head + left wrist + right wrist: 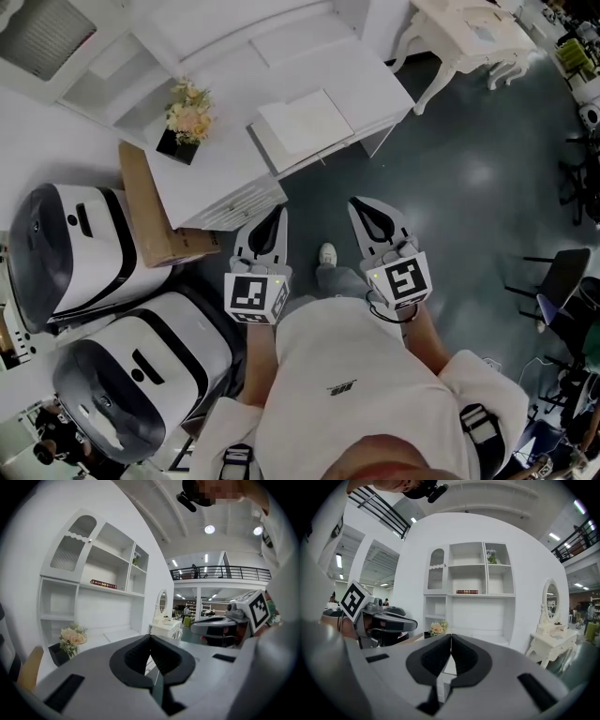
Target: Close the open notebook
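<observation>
White desk [367, 86], head view: notebook [305, 124] lies open on top, flowers [190, 111] nearby. Left gripper [277, 214] and right gripper [362, 204] are off the desk, apart from the notebook.
Left gripper view: jaws together, nothing held.
Right gripper view: jaws together, nothing held.

The notebook [305, 125] lay flat on the white counter [370, 84], close to the front edge and roughly square with it. Its pale pages faced up (white on white, so the centre fold was hard to make out).
</observation>
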`<state>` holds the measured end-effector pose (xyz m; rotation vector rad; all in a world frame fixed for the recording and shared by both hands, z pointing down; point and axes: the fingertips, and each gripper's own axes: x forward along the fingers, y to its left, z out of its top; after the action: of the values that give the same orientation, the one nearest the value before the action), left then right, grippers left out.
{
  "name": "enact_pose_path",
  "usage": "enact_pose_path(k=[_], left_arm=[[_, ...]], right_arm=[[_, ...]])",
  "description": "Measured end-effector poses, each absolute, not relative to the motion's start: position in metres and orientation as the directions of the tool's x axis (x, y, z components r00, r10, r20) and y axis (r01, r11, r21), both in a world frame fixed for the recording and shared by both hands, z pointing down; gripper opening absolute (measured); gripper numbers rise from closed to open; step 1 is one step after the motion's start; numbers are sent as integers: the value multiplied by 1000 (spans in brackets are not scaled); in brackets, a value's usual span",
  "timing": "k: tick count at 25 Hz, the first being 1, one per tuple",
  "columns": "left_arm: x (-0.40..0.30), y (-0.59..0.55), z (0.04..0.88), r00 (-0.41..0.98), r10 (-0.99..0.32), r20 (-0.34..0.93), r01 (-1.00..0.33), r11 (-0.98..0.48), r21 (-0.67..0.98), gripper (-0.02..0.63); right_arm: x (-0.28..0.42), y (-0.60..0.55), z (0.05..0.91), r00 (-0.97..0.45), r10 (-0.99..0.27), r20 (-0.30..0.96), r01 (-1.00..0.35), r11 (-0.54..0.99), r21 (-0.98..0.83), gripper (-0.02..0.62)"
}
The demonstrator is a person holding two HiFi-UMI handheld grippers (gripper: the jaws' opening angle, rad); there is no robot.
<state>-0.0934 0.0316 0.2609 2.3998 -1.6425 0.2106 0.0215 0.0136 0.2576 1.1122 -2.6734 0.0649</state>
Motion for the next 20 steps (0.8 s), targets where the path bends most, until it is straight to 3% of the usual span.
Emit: enact_pose_path(k=[20], left_arm=[[-140,-47,398,187,-910,369,-967,-105,231,0]], right_arm=[[-16,-67,373,-769,-521,371,-574,818,-42,-3]])
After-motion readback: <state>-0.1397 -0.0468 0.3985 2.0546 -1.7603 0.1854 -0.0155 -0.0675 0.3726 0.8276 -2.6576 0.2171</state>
